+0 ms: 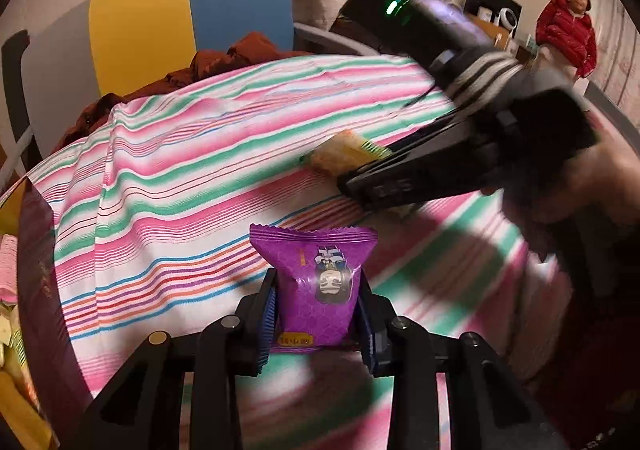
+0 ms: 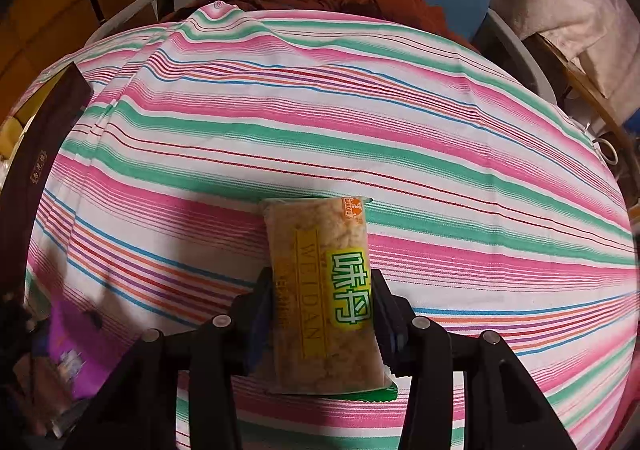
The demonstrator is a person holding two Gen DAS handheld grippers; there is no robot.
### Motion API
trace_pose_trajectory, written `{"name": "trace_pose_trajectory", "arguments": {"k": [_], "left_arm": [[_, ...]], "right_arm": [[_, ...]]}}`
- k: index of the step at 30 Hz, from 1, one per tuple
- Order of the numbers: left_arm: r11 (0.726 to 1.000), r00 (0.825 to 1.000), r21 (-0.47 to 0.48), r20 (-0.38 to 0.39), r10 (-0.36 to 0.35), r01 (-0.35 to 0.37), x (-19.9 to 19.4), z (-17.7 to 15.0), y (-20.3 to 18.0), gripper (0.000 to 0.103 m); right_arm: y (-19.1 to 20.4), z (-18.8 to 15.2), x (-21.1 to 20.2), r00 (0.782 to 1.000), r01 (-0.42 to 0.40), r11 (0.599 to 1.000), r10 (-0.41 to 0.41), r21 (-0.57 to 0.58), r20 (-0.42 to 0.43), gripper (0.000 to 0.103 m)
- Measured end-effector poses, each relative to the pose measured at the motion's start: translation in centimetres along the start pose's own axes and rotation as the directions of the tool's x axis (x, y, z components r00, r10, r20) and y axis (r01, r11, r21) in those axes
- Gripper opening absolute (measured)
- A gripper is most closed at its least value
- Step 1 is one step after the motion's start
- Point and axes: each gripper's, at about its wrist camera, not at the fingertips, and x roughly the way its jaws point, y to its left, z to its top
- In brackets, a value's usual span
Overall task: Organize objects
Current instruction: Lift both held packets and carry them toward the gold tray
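My left gripper [image 1: 318,308] is shut on a purple snack packet [image 1: 316,282] with a cartoon figure, held upright above the striped cloth [image 1: 180,178]. My right gripper [image 2: 322,310] is shut on a long clear-wrapped yellow snack bar [image 2: 320,290] with green and gold lettering. In the left wrist view the right gripper [image 1: 340,158] shows blurred at the right, its fingers [image 1: 384,186] clamping that yellow snack bar [image 1: 338,154] over the cloth. The purple packet [image 2: 80,350] appears blurred at the lower left of the right wrist view.
A dark brown box wall [image 2: 44,154] stands at the left edge of the striped cloth [image 2: 360,110], with yellow items behind it. A blue and yellow chair back [image 1: 192,10] and a rust-coloured garment [image 1: 224,62] lie beyond. A person in a red jacket [image 1: 568,34] stands far right.
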Motion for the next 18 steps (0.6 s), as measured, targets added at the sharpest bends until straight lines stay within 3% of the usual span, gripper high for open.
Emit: {"name": "trace_pose_trajectory", "arguments": {"k": [9,18], "left_arm": [[1.0,0.996,-0.005,0.082,0.026,-0.026,-5.5,0.5,0.0,0.034],[0.993,0.986,-0.057,0.128,0.109,-0.102,-9.1,0.3,2.6,0.034]], "right_arm": [[0.5,-0.4,-0.9,1.0,0.009,1.0,-0.009,-0.029,0.009,0.044],[0.5,-0.5,-1.0,1.0,-0.016,1.0,0.016,-0.017,0.006,0.045]]}}
